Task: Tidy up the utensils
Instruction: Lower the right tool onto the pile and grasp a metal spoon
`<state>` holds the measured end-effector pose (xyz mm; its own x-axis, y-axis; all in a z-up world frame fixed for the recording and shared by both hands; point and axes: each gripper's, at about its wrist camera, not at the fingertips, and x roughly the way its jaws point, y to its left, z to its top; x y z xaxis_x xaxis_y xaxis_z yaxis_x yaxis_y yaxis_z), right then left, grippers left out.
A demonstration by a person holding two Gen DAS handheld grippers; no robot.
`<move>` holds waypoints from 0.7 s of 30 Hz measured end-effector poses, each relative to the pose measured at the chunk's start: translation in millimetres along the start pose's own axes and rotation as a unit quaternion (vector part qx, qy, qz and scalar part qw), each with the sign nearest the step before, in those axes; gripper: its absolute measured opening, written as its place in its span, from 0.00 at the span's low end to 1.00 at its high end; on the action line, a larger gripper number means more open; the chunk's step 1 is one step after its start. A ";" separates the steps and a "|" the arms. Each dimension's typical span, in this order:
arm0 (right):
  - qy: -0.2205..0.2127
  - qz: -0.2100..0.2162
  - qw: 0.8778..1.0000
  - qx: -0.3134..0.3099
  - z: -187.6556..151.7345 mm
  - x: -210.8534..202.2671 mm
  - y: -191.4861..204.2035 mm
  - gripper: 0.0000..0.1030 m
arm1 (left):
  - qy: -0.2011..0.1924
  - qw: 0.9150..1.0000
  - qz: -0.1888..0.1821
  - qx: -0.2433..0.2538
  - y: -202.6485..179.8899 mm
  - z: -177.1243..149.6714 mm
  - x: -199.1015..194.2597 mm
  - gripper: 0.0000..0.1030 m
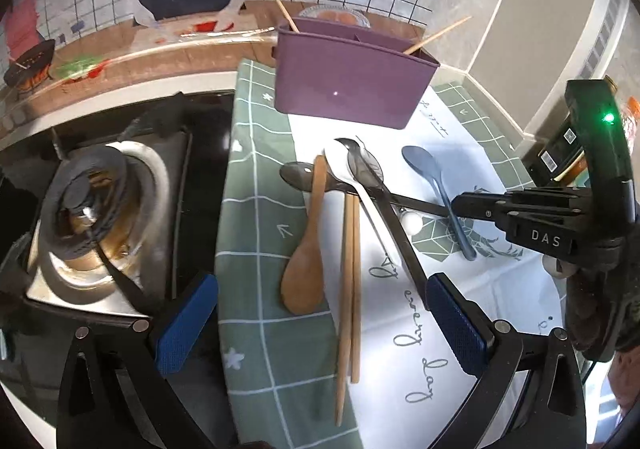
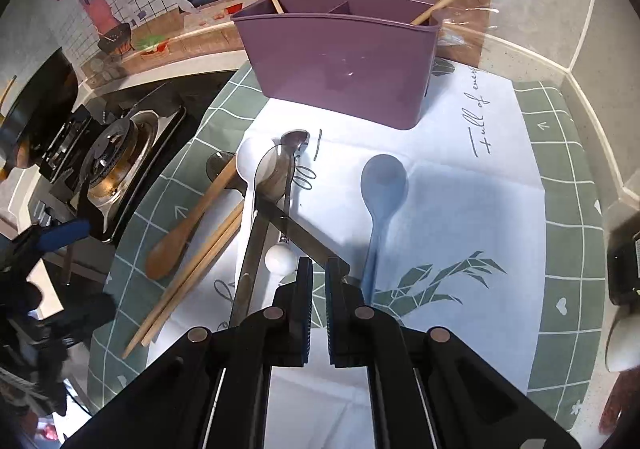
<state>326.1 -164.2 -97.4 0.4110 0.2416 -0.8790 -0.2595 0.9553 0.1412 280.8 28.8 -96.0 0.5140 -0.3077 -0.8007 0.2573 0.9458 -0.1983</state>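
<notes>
Your right gripper (image 2: 318, 269) pinches a dark metal spoon's handle (image 2: 308, 237) to lift it; your left gripper (image 1: 320, 323) waits spread.

Wood, steel and plastic on cloth
Glossy metal spoons (image 2: 276, 173), matt wooden chopsticks (image 1: 349, 289), smooth purple plastic holder (image 2: 340, 65), soft checked cloth (image 1: 256, 217).

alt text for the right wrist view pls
The right hand-held gripper is shut on a dark metal spoon's handle in a utensil pile on a placemat. A blue spoon lies alongside, before a purple caddy.
</notes>
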 end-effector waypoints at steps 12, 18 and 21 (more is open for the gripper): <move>-0.008 -0.014 1.000 -0.007 37.6 51.6 34.9 0.40 | -0.052 0.995 0.068 -0.058 28.5 -5.2 -24.9 1.00; 0.007 0.000 1.000 -0.015 49.3 65.8 41.6 0.40 | -0.052 0.994 0.074 -0.057 39.7 -4.6 -31.2 1.00; 0.017 0.006 0.999 -0.033 46.3 61.7 43.5 0.26 | -0.040 0.995 0.072 -0.059 41.1 -2.2 -23.2 1.00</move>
<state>380.7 -99.9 -124.4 0.3788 0.2460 -0.8922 -0.3214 0.9390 0.1224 277.6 75.1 -86.8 0.6032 -0.1703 -0.7792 0.0812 0.9850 -0.1525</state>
